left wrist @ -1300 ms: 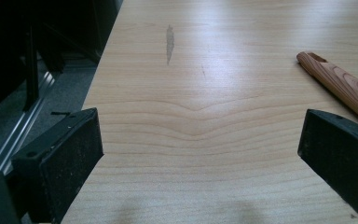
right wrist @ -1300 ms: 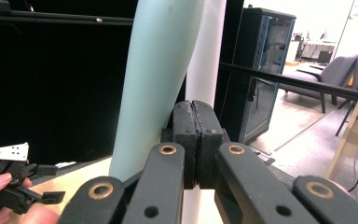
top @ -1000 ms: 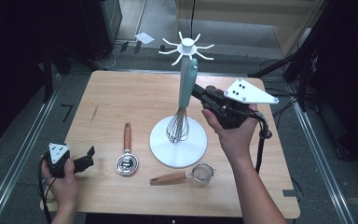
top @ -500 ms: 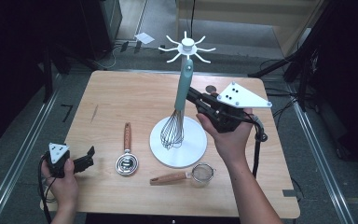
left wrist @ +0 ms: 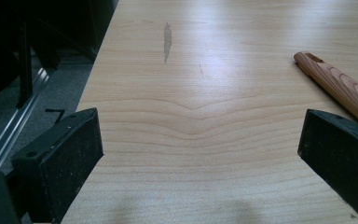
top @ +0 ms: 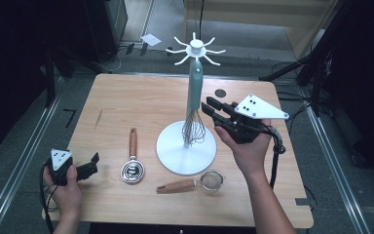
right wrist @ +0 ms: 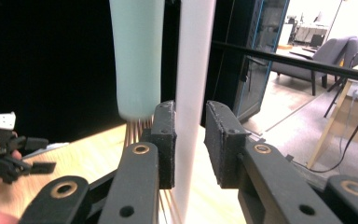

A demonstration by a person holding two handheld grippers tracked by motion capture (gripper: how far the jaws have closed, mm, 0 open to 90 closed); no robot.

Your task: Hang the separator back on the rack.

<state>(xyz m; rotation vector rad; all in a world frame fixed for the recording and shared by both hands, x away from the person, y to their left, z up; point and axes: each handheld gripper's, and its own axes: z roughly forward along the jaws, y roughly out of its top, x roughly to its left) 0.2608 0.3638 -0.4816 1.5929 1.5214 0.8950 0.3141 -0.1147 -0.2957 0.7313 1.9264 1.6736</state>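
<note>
A wooden bench (top: 141,105) is sitting in a dark room. The whisk (top: 195,105) is already hanging on the white stand (top: 185,155). The right gripper (top: 213,108) has just been opening beside it, with only the stand's pole between its jaws. The left gripper (top: 93,165) is resting wide and empty. The ladle (top: 132,163) and strainer (top: 195,183) are waiting to be hung.

Wooden brown handle (left wrist: 340,86): running off the left gripper view's right edge. Pale teal whisk handle (right wrist: 137,56): top being cropped in the right gripper view.
</note>
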